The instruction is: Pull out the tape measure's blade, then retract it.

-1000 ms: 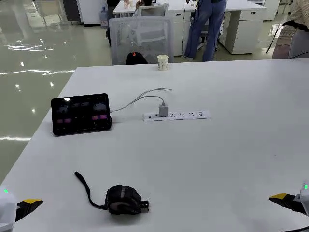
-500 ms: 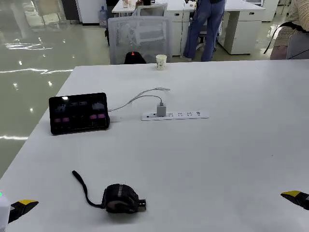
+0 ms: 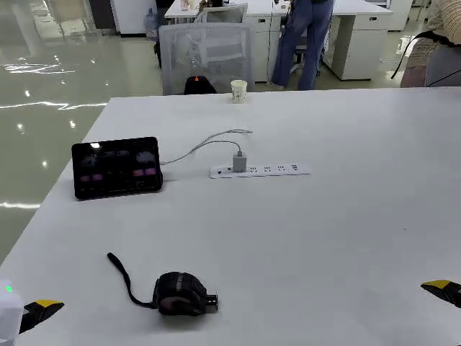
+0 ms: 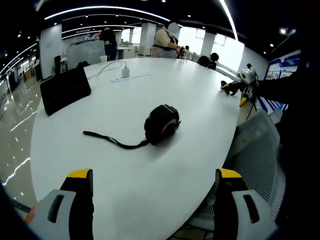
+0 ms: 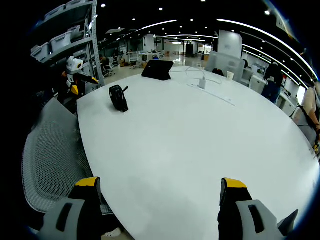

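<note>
Resting on the white counter (image 3: 324,238) near its front edge, the black tape measure (image 3: 181,294) sits left of centre in the head view. Its blade tab (image 3: 212,299) sits at the case mouth on the right side. Its black wrist strap (image 3: 122,277) trails along the counter to the left and away from the person.

Left gripper (image 4: 154,177): jaws spread wide, nothing between them, held over the counter's near edge and well apart from the tape measure, which lies ahead of it. Right gripper (image 5: 160,184): jaws likewise spread wide and holding nothing, at the counter's edge far to the right, well apart from the tape measure.

Further back on the counter, a dark tablet (image 3: 115,167) stands propped up at the left. A white power strip (image 3: 263,171) lies near the middle with a charger (image 3: 239,161) plugged in, and a cable (image 3: 202,145) runs from the charger to the tablet. A paper cup (image 3: 238,91) stands at the far edge. Behind it is a grey mesh chair (image 3: 205,54), and a person in blue trousers (image 3: 302,43) stands beyond, beside white desks.
</note>
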